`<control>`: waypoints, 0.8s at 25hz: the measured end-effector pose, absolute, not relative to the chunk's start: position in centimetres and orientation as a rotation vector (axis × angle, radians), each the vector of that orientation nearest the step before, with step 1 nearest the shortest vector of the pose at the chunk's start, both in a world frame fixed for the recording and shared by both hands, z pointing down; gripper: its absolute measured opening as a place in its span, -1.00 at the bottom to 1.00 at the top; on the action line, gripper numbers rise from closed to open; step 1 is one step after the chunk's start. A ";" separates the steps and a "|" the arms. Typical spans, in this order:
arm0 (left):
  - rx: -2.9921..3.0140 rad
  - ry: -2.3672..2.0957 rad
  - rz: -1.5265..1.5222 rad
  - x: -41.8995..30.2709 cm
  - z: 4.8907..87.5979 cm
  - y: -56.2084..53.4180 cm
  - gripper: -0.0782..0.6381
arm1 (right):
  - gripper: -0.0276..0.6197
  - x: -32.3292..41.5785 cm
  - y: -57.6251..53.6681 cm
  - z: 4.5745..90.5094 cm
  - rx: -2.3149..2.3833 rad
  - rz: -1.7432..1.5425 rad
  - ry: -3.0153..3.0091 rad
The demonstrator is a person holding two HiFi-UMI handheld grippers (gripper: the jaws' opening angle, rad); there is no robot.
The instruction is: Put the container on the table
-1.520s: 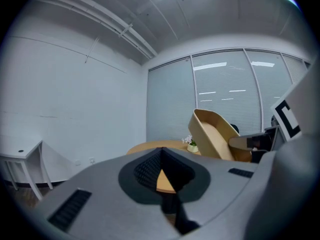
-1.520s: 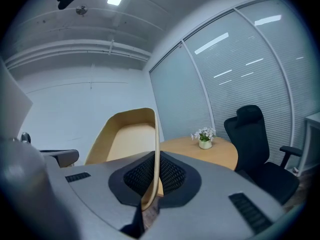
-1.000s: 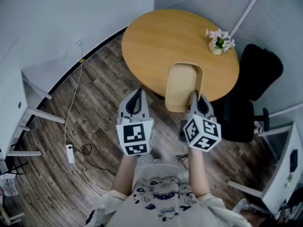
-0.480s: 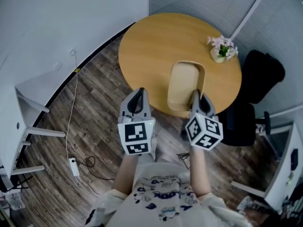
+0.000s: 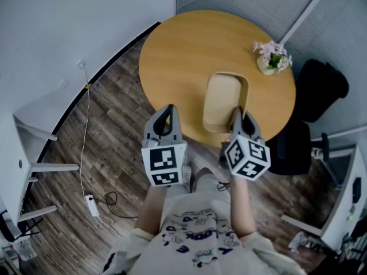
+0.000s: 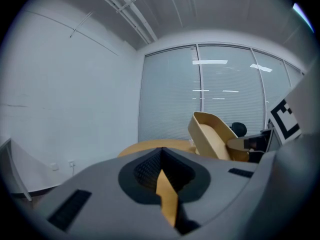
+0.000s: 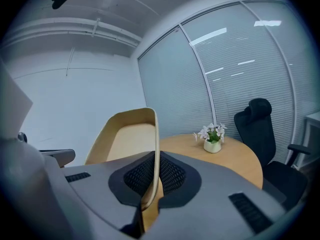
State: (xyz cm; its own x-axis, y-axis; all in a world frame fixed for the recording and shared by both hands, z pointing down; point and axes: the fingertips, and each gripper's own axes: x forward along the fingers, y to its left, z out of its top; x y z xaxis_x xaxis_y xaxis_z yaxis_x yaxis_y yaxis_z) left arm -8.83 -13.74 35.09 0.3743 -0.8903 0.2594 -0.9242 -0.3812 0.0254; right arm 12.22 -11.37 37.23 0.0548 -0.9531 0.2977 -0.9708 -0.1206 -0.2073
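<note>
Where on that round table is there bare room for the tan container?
Most of the round table is bare: its left half and middle, out to the curved edge. Only the right side is taken, by a small flower pot. The container in the right gripper is above the near edge.

One round table (image 5: 189,56), one container (image 5: 225,99), one flower pot (image 5: 269,61), one black chair (image 5: 321,87), one power strip (image 5: 92,205); two grippers: left gripper (image 5: 167,110), right gripper (image 5: 236,113).

Even, cool indoor light; fisheye bending, dark vignetted corners.
</note>
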 end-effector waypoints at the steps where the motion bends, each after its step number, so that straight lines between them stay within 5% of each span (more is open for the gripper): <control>1: 2.458 -1.638 0.307 -8.7 35.3 -14.1 -0.77 | -0.89 12.3 -11.7 37.4 2.243 0.571 -2.046; 20: 2.333 -1.648 0.406 -5.8 39.6 -21.1 -0.77 | -0.89 15.1 -20.1 41.8 2.106 0.683 -2.032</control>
